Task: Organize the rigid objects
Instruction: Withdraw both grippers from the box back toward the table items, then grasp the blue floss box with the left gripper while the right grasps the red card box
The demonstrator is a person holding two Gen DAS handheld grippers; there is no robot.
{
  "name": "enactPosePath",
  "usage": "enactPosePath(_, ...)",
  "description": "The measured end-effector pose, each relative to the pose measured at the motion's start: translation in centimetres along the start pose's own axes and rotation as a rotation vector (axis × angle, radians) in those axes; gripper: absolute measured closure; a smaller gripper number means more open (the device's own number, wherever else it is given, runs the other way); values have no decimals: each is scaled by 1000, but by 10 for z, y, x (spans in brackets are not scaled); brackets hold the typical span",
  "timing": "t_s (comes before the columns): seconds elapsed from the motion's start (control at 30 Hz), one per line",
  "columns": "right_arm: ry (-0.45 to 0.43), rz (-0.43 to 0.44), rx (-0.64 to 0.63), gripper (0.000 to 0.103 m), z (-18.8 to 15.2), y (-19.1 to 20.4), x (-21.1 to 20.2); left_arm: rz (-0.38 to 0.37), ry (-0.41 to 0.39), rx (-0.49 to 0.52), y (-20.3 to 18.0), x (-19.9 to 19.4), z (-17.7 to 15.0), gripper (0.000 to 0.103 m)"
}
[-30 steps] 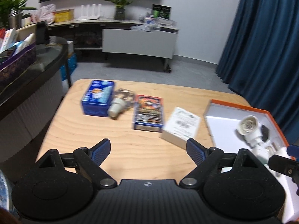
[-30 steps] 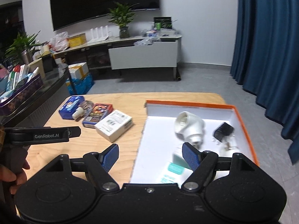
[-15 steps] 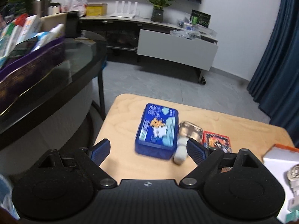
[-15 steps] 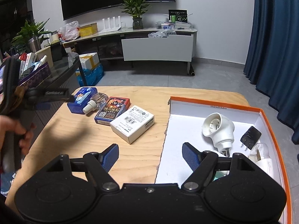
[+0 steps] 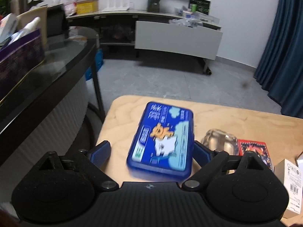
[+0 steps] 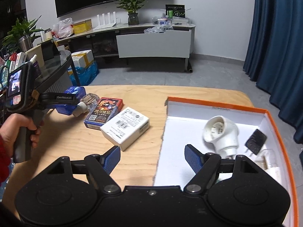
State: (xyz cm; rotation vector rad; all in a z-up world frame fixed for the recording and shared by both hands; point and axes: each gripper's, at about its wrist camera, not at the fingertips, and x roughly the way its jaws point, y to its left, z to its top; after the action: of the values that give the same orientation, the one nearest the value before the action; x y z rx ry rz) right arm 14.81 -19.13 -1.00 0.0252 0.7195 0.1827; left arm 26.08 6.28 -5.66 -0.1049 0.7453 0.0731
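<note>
Wooden table (image 5: 236, 121), glossy blue cartoon-printed tin (image 5: 162, 138) between opening left claw (image 5: 151, 152), right claw (image 6: 152, 158) released

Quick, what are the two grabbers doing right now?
Left gripper: jaws opening around the blue tin, not gripping it yet.
Right gripper: open, holding nothing, over the edge of the orange box.

Your left view blurs the blue tin (image 5: 162, 140) so its print is unreadable, its right side hides one pad, and the frame edge crops the white box (image 5: 289, 185).
</note>
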Motion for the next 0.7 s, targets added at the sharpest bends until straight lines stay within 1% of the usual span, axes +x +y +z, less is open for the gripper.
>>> enactPosePath(0.07,12,18,12,15,3,3,5,0,-6,33,-3,6,4,13)
enactPosePath(0.1,17,21,14,15,5,5,8,2,-14,56,-5,8,5,19)
enactPosePath(0.13,23,24,17,15,7,8,11,4,-26,85,-7,8,4,34)
enactPosePath(0.17,27,26,23,15,9,10,15,7,-36,111,-8,8,4,40)
enactPosePath(0.27,49,52,66,15,17,17,30,-17,-35,95,-3,4,1,40)
enactPosePath(0.33,48,81,81,15,24,23,40,-19,-26,86,1,-3,-3,40)
enactPosePath(0.47,59,145,12,15,47,50,66,-24,-18,43,11,-29,-10,40)
enactPosePath(0.57,76,139,-52,15,63,75,92,-30,-27,-15,18,-59,-11,40)
enactPosePath(0.63,90,128,-68,15,70,87,110,-37,-30,-11,20,-78,-15,40)
enactPosePath(0.7,123,105,-81,15,72,96,131,-46,-45,-19,22,-97,-21,40)
